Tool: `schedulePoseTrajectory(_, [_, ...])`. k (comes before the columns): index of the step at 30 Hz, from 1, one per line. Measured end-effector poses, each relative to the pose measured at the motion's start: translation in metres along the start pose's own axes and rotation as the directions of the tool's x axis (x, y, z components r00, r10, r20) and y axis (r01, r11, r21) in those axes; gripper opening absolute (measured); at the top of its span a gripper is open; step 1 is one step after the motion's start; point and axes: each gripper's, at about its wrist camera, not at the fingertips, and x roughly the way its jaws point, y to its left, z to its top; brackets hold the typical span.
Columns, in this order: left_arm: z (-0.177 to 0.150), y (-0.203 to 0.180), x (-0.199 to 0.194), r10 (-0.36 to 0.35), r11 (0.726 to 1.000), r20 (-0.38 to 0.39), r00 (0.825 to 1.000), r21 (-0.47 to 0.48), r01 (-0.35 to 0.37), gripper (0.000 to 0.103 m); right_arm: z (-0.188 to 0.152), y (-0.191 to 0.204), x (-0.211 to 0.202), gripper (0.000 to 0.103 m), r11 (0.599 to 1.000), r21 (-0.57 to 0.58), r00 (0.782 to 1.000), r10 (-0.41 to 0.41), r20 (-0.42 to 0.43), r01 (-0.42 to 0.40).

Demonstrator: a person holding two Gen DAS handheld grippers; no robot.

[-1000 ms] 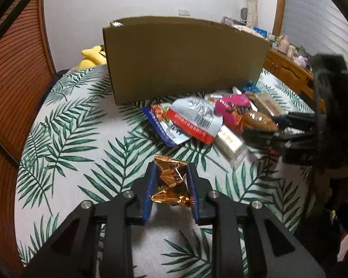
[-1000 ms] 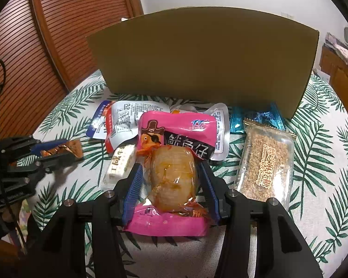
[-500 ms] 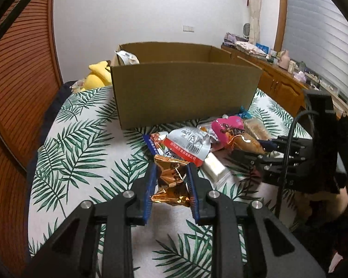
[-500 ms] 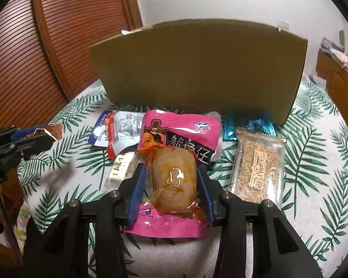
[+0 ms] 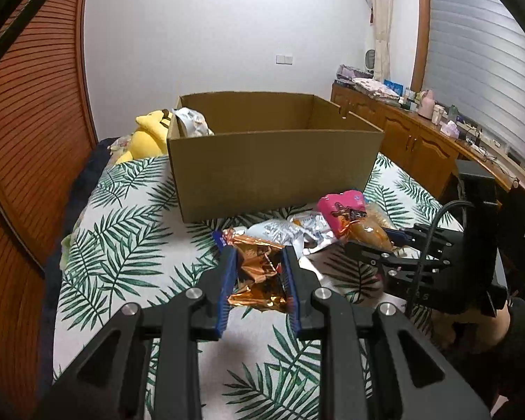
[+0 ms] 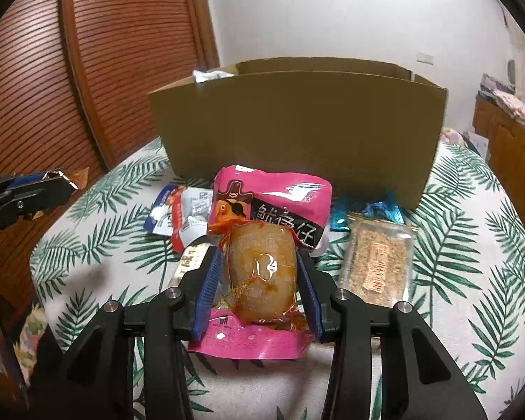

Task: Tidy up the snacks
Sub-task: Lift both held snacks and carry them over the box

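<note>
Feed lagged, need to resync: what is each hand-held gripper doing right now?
Left hand-held gripper: closed on the copper foil packet.
Right hand-held gripper: closed on the orange-brown snack pouch.

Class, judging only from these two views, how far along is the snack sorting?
Done: one silver packet sits in the cardboard box. In hand: left gripper holds a gold wrapper; right gripper holds an orange pouch. Left: cereal bar and several packets on the table.

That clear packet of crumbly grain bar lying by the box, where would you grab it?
Probably across its narrow width, near the middle, coming straight down from above. The grain bar packet lies flat on the leaf-print tablecloth, long and slim, with both long edges free; its short far end nearly meets the blue wrapper.
</note>
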Motion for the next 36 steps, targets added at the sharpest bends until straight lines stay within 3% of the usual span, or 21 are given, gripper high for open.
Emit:
schedulePoseTrajectory(19, [0.06, 0.002, -0.004, -0.033, 0.999, 0.096, 0.995, -0.019, 0.035, 0.024, 0.058, -0.014, -0.075, 0.044, 1.0, -0.026, 0.992, 0.012, 0.124, -0.009])
schedulePoseTrajectory(36, [0.103, 0.005, 0.037, -0.061, 0.997, 0.117, 0.991, 0.044, 0.056, 0.024, 0.083, -0.027, -0.083, 0.044, 0.999, -0.05, 0.985, 0.01, 0.174, -0.002])
